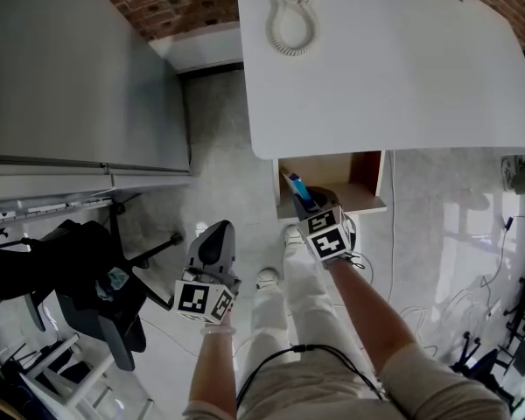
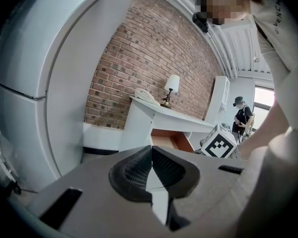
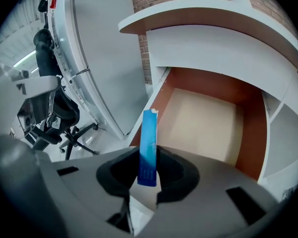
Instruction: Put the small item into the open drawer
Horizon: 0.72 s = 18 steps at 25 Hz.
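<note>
Item one, the small thing of the task: a single blue sachet [image 3: 149, 152], a narrow strip, is pinched by its lower end in the right tongs [image 3: 150, 178] and stood upright, presumably so that it can be lowered end-first. It is held at the middle of the right gripper view, above the near left edge of the drawer [image 3: 203, 120], and is not yet inside. Item two: one open drawer, pulled out from under the white tabletop [image 1: 394, 68], with a pale floor and brown-orange walls; nothing is seen lying in it. It is judged to be left open to receive the sachet. Item three: tongs, two in number. The right pair is closed on the sachet; the left tongs [image 2: 150, 175] are pressed together with nothing between them and are kept low at the lower left of the head view, well apart from the drawer, seemingly out of the way. Two marker cubes are counted, one per tongs. Item four, furnishings: one telephone with coiled cord [image 1: 290, 20] at the top of the head view, one lamp [image 2: 172, 86] on the tabletop in the left gripper view, one black office chair [image 1: 105, 296] at lower left, one grey cabinet [image 1: 79, 68] at upper left. One further person [image 2: 242, 114] is noted at the far right of the left gripper view.
</note>
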Each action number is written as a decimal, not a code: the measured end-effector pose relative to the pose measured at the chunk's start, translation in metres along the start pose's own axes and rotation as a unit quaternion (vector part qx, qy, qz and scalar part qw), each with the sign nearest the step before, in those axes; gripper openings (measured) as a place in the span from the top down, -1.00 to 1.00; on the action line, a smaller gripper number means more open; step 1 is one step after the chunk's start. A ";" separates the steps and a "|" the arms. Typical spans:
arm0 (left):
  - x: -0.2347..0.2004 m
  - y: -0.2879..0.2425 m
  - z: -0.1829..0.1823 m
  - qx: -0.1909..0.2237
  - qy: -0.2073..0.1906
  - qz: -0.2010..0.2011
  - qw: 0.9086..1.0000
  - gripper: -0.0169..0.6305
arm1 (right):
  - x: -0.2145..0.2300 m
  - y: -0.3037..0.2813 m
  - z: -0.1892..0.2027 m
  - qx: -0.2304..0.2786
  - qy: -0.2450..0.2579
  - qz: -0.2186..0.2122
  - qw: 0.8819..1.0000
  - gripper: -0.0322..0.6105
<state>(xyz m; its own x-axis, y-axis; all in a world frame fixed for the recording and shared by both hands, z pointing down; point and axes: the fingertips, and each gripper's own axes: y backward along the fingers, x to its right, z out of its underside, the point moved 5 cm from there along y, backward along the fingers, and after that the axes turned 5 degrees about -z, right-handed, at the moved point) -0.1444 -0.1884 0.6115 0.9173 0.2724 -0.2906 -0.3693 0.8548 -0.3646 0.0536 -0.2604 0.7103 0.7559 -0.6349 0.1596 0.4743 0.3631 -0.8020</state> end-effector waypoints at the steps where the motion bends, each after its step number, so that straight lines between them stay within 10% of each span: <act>1: 0.000 0.001 0.000 0.000 0.001 -0.001 1.000 0.93 | 0.000 0.000 0.000 -0.001 0.002 0.000 1.000 0.62; 18: 0.000 0.008 0.000 -0.001 0.003 -0.005 1.000 0.93 | -0.015 0.000 0.003 0.017 -0.007 -0.027 0.999 0.48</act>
<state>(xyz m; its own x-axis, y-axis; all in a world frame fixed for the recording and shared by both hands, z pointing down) -0.1475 -0.1813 0.6091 0.9198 0.2617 -0.2925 -0.3611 0.8563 -0.3693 0.0431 -0.2490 0.7097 0.7345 -0.6452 0.2101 0.5300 0.3521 -0.7715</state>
